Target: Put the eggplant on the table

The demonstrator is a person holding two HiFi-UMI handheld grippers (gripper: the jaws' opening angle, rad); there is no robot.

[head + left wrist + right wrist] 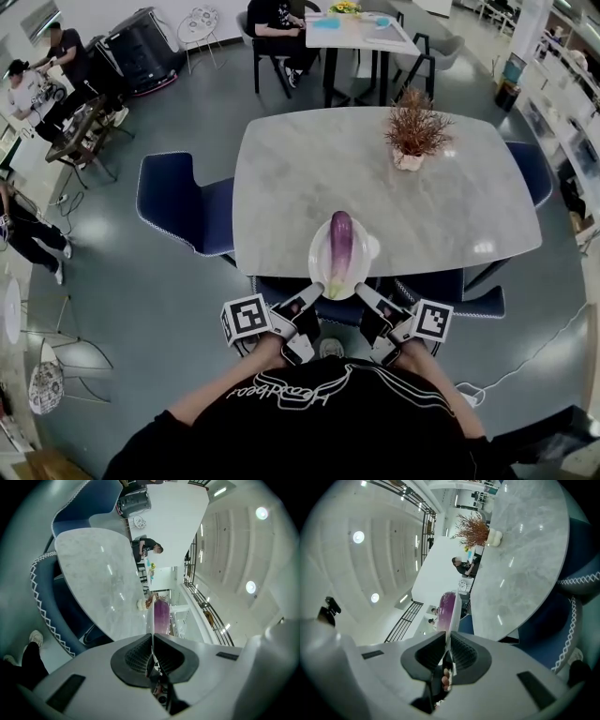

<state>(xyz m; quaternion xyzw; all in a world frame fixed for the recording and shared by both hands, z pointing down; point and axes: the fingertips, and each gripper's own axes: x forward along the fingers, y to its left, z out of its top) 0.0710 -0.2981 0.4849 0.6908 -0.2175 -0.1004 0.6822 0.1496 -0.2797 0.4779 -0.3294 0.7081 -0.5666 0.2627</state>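
The eggplant lies lengthwise on a white plate, purple body pointing away from the person and its pale green stem end toward them. The plate sits at the desk's near edge, partly over the grey marble top and partly out past it; whether it touches the desk or hangs just above it cannot be told.

Both grippers hold the plate by its near rim. The left gripper comes in from the left and the right gripper from the right, with their tips close together on either side of the stem end.

In the left gripper view, the left gripper's jaws are clenched on the plate, seen edge-on as a thin white line between the dark ribbed pads, with the eggplant just beyond. The right gripper view shows the same: the right gripper's jaws pinch the plate's rim, and the eggplant rises past it.

A dried reddish plant in a small pale pot stands on the desk's far right part, well apart from the plate. A blue chair stands at the desk's left side.
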